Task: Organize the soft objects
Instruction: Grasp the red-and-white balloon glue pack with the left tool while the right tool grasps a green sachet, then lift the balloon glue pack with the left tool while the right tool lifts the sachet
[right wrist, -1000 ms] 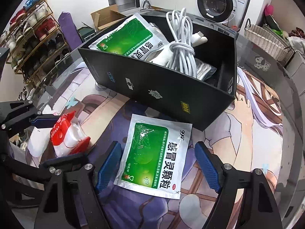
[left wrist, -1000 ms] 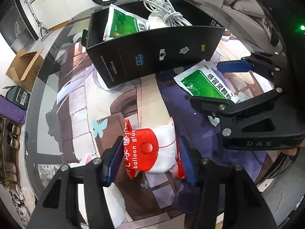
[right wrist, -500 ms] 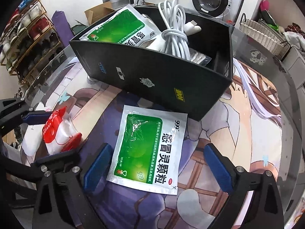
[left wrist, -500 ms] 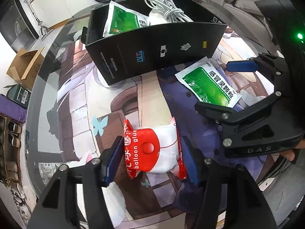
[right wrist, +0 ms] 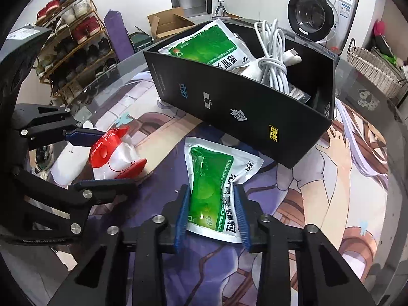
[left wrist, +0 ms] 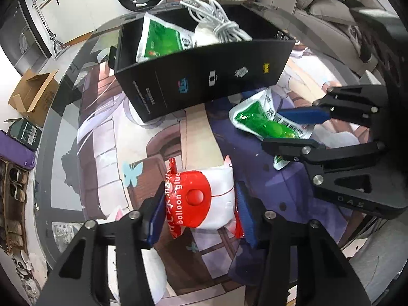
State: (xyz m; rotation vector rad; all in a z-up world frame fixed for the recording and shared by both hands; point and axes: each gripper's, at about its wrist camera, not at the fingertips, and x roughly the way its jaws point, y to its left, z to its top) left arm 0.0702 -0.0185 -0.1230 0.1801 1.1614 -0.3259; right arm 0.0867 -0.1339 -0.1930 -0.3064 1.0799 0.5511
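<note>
A: What carries everything?

B: A round glass table (left wrist: 61,132) with a printed anime mat (right wrist: 331,204) spread over it. Toward the table's far edge stands a black cardboard box (left wrist: 204,81), its top open.

A: And inside the box?

B: A green-and-white medicine sachet (right wrist: 211,48) leans at one end, and a coiled white cable (right wrist: 274,58) lies beside it.

A: Where is the right gripper (right wrist: 211,211)?

B: Near the table's front edge, just in front of the box. Its blue pads (right wrist: 181,214) press both sides of a second green medicine sachet (right wrist: 211,186), which buckles into a ridge between them. The sachet's far end lies on the mat, close to the box's front wall.

A: The left gripper (left wrist: 200,209)?

B: It sits toward the table's left side. Its jaws bracket a red-and-white balloon glue bag (left wrist: 201,199), the pads touching or very nearly touching the bag's crimped ends; the bag shows no crumpling, so a firm grip cannot be confirmed. The bag rests on the mat, well apart from the box.

A: How do the two bags lie relative to each other?

B: Side by side on the mat, apart, the glue bag left of the sachet.
</note>
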